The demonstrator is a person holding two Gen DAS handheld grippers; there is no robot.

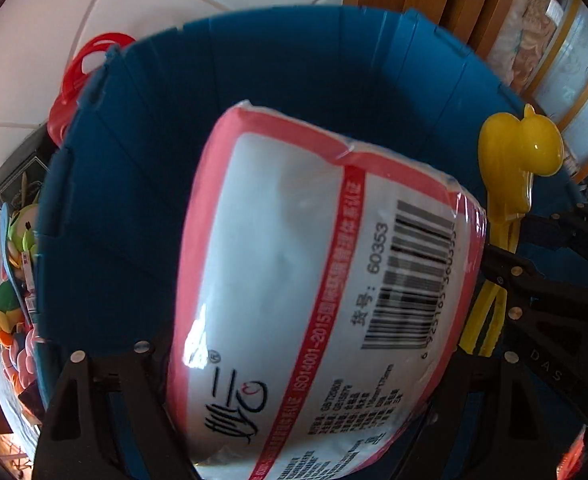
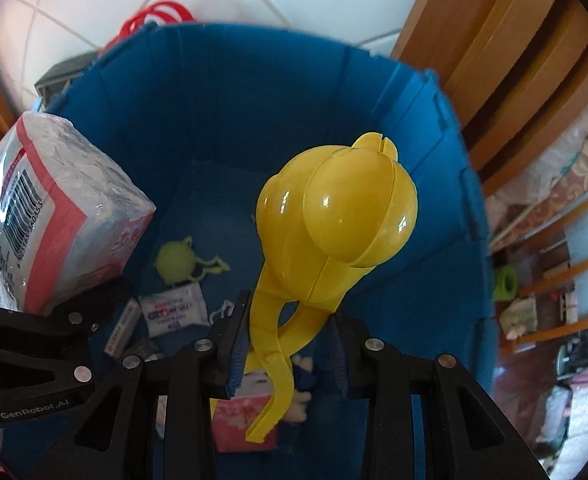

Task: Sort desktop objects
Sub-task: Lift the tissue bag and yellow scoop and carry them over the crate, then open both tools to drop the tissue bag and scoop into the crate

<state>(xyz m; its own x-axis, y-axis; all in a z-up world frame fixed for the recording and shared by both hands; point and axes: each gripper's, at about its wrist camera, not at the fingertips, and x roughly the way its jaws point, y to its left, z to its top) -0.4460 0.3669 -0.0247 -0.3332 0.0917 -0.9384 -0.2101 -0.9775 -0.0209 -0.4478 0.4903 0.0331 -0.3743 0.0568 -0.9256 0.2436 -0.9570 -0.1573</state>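
Note:
My left gripper (image 1: 294, 364) is shut on a white and pink tissue pack (image 1: 314, 280) and holds it over the open blue bin (image 1: 141, 128). The pack also shows in the right wrist view (image 2: 57, 216). My right gripper (image 2: 289, 344) holds a yellow duck-shaped clamp (image 2: 334, 232) by its handles, above the blue bin (image 2: 434, 208); the left pad touches a handle, the right pad stands slightly off. The clamp also shows at the right in the left wrist view (image 1: 518, 160). The left gripper's fingers (image 2: 45, 340) show at the lower left of the right wrist view.
On the bin floor lie a green toy (image 2: 177, 264), a small white packet (image 2: 173, 312) and a pink box (image 2: 237, 420). Red rings (image 1: 89, 64) hang behind the bin's rim. Toys (image 1: 9, 280) crowd the bin's left side. Wooden furniture (image 2: 494, 60) stands at the back right.

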